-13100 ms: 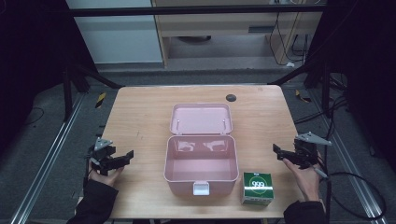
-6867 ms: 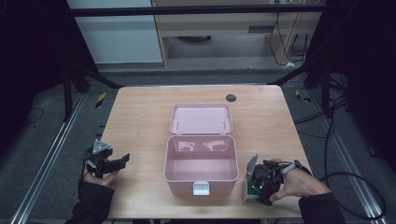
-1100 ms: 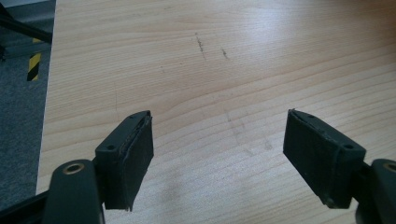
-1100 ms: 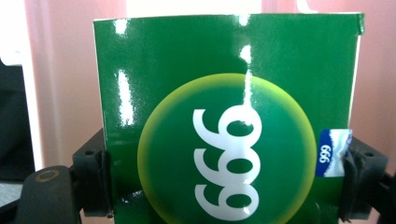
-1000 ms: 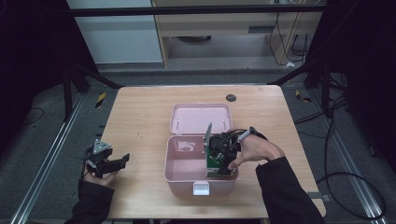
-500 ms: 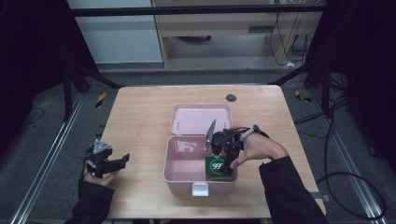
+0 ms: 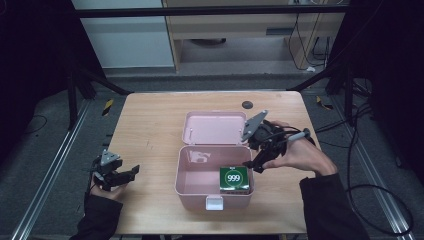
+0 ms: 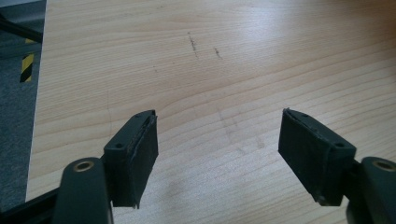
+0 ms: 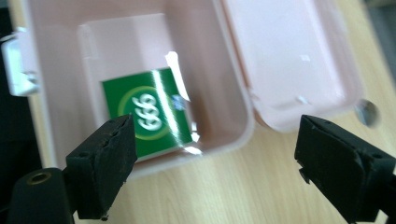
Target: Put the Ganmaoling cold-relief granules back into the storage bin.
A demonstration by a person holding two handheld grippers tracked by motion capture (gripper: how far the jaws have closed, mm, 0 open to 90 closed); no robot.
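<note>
A pink box (image 7: pixel 194 186) stands open mid-table, its lid (image 7: pixel 215 128) lying flat behind it. A green carton marked 999 (image 7: pixel 234 180) lies in the box's right front corner; the right gripper view shows this carton (image 9: pixel 148 113) on the box floor (image 9: pixel 121 51). My right gripper (image 7: pixel 255 150) hovers open just right of the box rim, above the carton, nothing between its jaws (image 9: pixel 215 163). My left gripper (image 7: pixel 122 175) rests open near the table's left edge, over bare wood (image 8: pixel 215 135).
A small dark round disc (image 7: pixel 247 105) lies on the table behind the lid. A white latch (image 7: pixel 214 202) sticks out at the box's front. Metal rails and cables run on the floor at both sides of the table.
My right gripper carried the green carton from the table's front right into the box, let it go and drew back up and to the right. The left gripper stayed put.
</note>
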